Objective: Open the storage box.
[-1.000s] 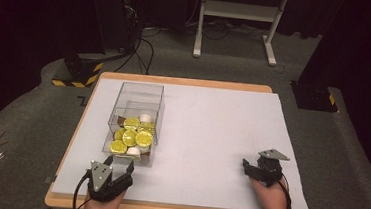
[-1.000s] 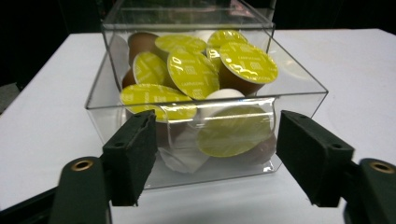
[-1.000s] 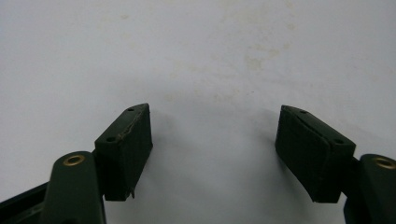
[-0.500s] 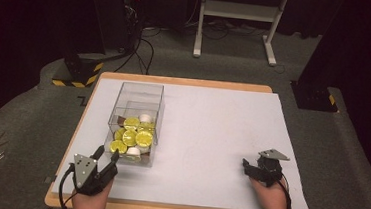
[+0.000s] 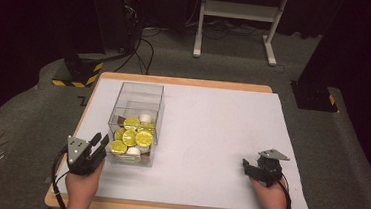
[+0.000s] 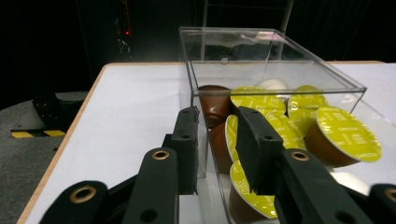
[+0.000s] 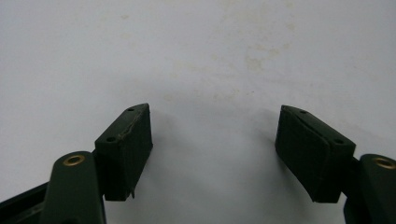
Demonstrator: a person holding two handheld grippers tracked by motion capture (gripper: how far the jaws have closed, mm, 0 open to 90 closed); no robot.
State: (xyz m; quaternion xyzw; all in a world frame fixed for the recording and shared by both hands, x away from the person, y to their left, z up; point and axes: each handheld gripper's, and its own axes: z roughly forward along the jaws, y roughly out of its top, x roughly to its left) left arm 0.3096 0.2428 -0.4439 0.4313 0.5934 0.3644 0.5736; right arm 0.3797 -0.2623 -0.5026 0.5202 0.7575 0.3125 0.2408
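A clear plastic box [image 5: 140,87] stands on the left half of the table, holding several yellow-lidded brown capsules [image 5: 131,137] and a few white ones [image 5: 145,118]. My left gripper [image 5: 99,140] is by the box's near left corner. In the left gripper view its jaws [image 6: 217,126] have just been closing to a narrow gap. The box's [image 6: 280,74] corner edge lines up with that gap, and the pads press on nothing. Capsules [image 6: 348,135] show through the wall. My right gripper [image 5: 245,165] rests open at the near right, with bare table cover between its jaws [image 7: 212,149].
A white cover [image 5: 222,122] lies over the wooden table [image 5: 185,82]. Beyond the far edge are a white stand's legs [image 5: 234,35], cables and dark equipment with yellow-black tape [image 5: 75,73]. The table's left edge [image 5: 62,175] runs close beside my left hand.
My left gripper has moved left and a little away from the near edge, to the box's near left corner, and its jaws have narrowed. The right gripper has not moved.
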